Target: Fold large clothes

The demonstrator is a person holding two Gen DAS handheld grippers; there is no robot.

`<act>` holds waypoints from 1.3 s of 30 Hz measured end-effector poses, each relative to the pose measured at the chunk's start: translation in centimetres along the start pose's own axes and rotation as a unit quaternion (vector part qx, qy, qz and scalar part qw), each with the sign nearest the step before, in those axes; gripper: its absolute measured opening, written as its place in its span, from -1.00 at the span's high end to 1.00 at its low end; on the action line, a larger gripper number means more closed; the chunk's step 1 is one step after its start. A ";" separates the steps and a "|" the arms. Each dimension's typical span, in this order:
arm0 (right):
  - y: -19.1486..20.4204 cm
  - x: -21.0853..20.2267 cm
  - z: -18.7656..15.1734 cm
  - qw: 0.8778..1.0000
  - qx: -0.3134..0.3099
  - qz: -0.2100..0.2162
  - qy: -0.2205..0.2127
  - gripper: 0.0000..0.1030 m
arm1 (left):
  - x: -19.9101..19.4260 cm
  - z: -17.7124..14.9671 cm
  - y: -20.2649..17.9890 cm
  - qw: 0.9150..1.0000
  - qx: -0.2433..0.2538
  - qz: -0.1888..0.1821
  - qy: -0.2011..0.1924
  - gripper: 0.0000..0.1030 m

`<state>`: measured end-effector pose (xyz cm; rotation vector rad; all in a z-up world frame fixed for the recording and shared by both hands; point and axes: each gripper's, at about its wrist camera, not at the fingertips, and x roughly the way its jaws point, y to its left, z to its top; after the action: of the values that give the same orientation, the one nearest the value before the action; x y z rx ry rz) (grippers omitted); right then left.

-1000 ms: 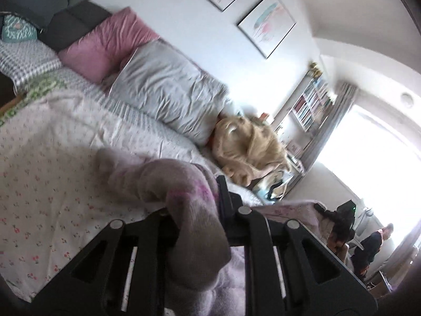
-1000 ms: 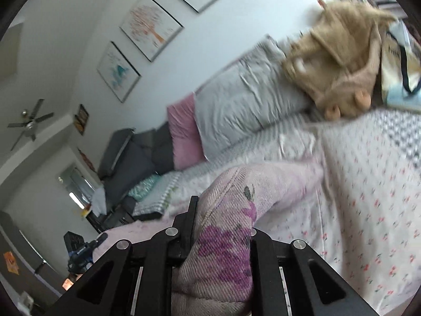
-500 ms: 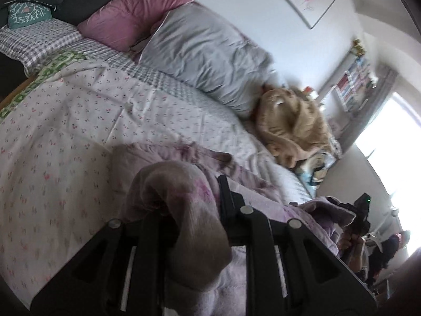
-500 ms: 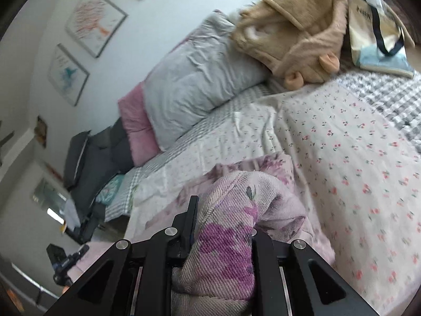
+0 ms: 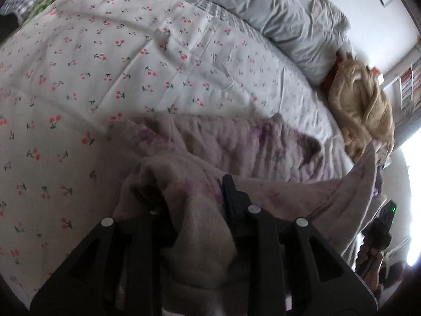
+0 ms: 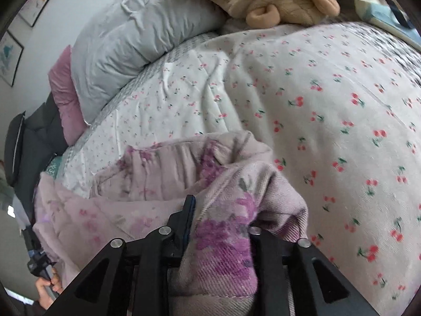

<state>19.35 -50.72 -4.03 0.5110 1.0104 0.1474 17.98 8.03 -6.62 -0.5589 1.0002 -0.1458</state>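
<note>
A large pale-pink garment with purple flowers (image 5: pixel 236 144) lies bunched on the cherry-print bedspread (image 5: pixel 110 60). My left gripper (image 5: pixel 192 197) is shut on one bunched edge of it, cloth draped over the fingers. My right gripper (image 6: pixel 218 216) is shut on another edge of the same garment (image 6: pixel 163 168), with a purple flower patch between the fingers. The garment's far part rests on the bedspread (image 6: pixel 329 92) and sags between the two grippers.
A grey pillow (image 5: pixel 276 13) and a pink pillow (image 6: pixel 63 97) lie at the head of the bed. A tan plush heap (image 5: pixel 363 110) sits beside the grey pillow (image 6: pixel 136 34). A bookshelf (image 5: pixel 410 84) and a bright window are at the far right.
Both grippers have come down and tilted toward the bed with the garment held. The garment's far part has gone from hanging to lying on the bedspread.
</note>
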 end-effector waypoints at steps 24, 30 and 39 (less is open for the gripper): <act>2.6 1.4 1.5 0.984 -0.166 -0.064 -0.006 -0.39 | -0.3 2.7 -1.1 0.985 0.171 0.004 0.032 -0.21; 5.2 -2.2 3.0 0.974 -0.176 -0.059 -0.131 0.67 | -4.7 4.7 -4.8 0.981 0.162 -0.009 -0.105 0.73; 1.6 6.8 5.7 0.978 -0.118 -0.161 -0.052 0.61 | 4.4 6.8 -1.0 0.986 0.119 0.111 -0.031 0.71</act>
<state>27.95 -48.88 -6.14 0.1320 0.9456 -0.0483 26.18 8.13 -6.64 -0.2313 0.9608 -0.0477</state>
